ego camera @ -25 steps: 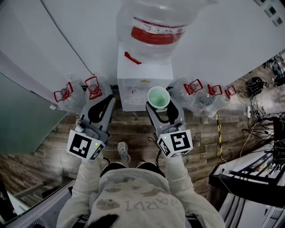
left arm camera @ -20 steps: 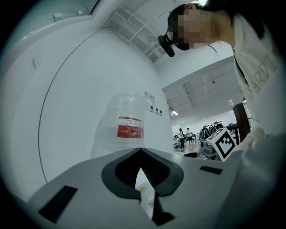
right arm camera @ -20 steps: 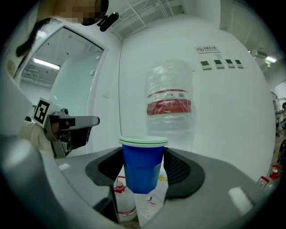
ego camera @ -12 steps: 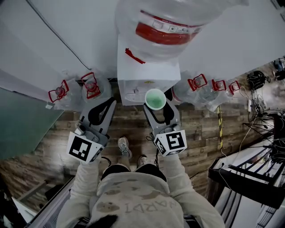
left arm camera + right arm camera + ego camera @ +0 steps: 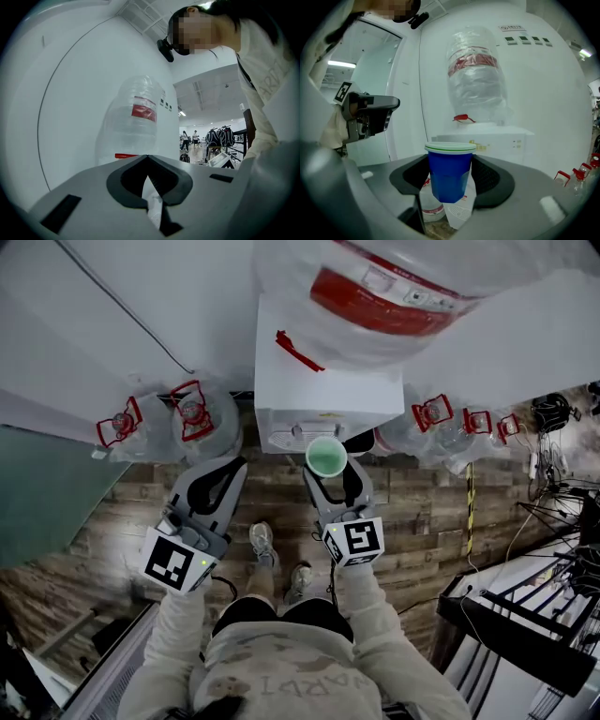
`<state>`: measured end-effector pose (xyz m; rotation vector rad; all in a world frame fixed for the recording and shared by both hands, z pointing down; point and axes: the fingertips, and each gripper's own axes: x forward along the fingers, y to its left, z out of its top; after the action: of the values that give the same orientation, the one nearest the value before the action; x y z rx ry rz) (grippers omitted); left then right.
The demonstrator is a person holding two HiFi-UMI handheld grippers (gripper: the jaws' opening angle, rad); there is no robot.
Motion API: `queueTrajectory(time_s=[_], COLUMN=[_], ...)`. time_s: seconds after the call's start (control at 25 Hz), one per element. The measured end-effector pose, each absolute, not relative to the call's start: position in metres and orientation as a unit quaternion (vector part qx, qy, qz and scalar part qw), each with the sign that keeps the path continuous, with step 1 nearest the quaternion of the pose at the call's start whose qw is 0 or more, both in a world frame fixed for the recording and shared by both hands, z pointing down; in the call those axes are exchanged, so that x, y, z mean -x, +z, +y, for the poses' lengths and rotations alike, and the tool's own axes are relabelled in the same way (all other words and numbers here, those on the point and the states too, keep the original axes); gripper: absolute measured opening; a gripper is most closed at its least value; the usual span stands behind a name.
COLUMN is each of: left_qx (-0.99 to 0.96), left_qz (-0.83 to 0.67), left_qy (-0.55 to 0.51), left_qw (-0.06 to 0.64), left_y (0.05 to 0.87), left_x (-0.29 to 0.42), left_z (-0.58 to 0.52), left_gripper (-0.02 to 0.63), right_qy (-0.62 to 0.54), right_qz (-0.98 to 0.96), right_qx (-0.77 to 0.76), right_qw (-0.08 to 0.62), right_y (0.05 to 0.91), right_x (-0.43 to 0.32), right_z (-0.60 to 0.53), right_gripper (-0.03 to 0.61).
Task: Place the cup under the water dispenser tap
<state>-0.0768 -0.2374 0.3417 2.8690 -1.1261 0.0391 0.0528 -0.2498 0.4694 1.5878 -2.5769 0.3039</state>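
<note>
blue cup [image 5: 449,177] upright, clamped between right tongs [image 5: 451,161], facing dispenser [image 5: 497,139].

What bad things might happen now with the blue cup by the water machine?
The cup is pinched only by its sides in the right gripper, so it might slip or get squashed. Its rim sits close to the front of the dispenser, so it might bump and tip. From the head view the tap is hard to make out, so the cup may end up beside it.
</note>
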Motion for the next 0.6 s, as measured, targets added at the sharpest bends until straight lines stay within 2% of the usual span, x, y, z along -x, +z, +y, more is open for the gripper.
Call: queueTrajectory(time_s=[0.28,0.6], left_qx=[-0.926,-0.927], left_qz=[-0.372,-0.365], left_qy=[0.022,0.031], left_qw=[0.065,0.074], left_y=[0.381,0.422], left_x=[0.084,0.088], left_z=[-0.246,-0.251], left_gripper=[0.005,0.005], right_qy=[0.129,0.143], right_qz=[-0.837,-0.827], right_qx=[-0.528,-0.535], right_qw=[0.065,0.099], right_y=[0.533,0.606], right_x=[-0.052,-0.055], right_z=[-0.261,-0.265], right_gripper=[0.29,0.29])
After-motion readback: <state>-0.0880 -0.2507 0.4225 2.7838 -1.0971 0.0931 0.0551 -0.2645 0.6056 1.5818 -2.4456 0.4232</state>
